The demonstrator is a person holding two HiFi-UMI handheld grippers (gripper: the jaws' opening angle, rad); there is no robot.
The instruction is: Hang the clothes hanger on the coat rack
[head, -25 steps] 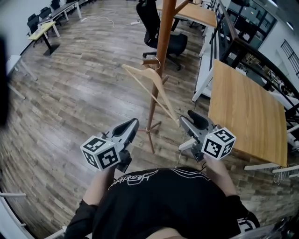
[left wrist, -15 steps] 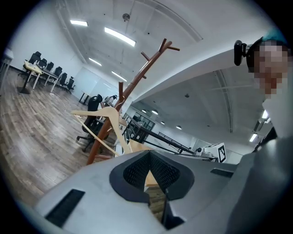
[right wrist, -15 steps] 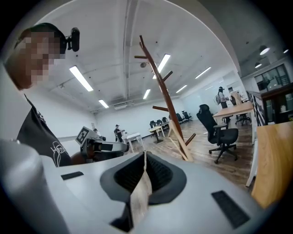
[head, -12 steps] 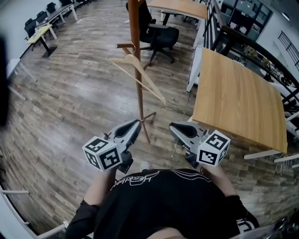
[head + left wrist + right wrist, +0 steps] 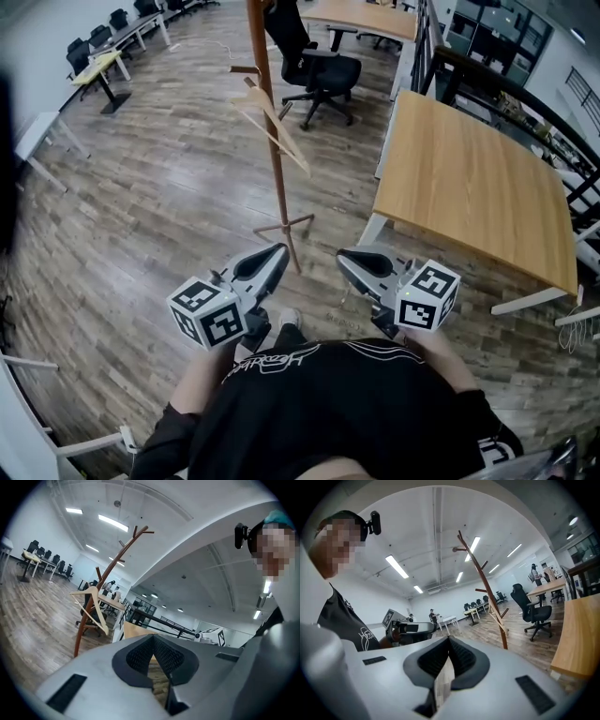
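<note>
- A second ago the right gripper point(image 5: 343, 257) had its fingers point(image 5: 461, 658) spread just beside the near end of the clothes hanger point(image 5: 292, 150). Now they are pressed together with nothing between them.
- Both grippers have drawn back from the coat rack point(image 5: 273, 159), which now stands well apart from them, farther up the wooden floor point(image 5: 141, 216).
- The left gripper point(image 5: 279, 253) looks as it did before. Its fingers point(image 5: 140, 656) meet at the tips and hold nothing.
- The two grippers sit side by side close to the person's body, their tips towards the foot of the rack.
- The clothes hanger hung on the rack a second ago and hangs there now, free of either gripper.
- It hangs by its hook from a short peg point(image 5: 242, 69) on the left of the rack's pole, at the far middle of the head view.
- The hook is uppermost, and the pale wooden arms slope down from it on either side.
- The hanger's long axis runs from far left to near right and crosses the pole.
- Its near end points towards the corner of the tabletop point(image 5: 469, 178) on the right, and its far end points out over the open floor on the left.
- A black office chair point(image 5: 323, 70) stands beyond the rack, on the far side.
</note>
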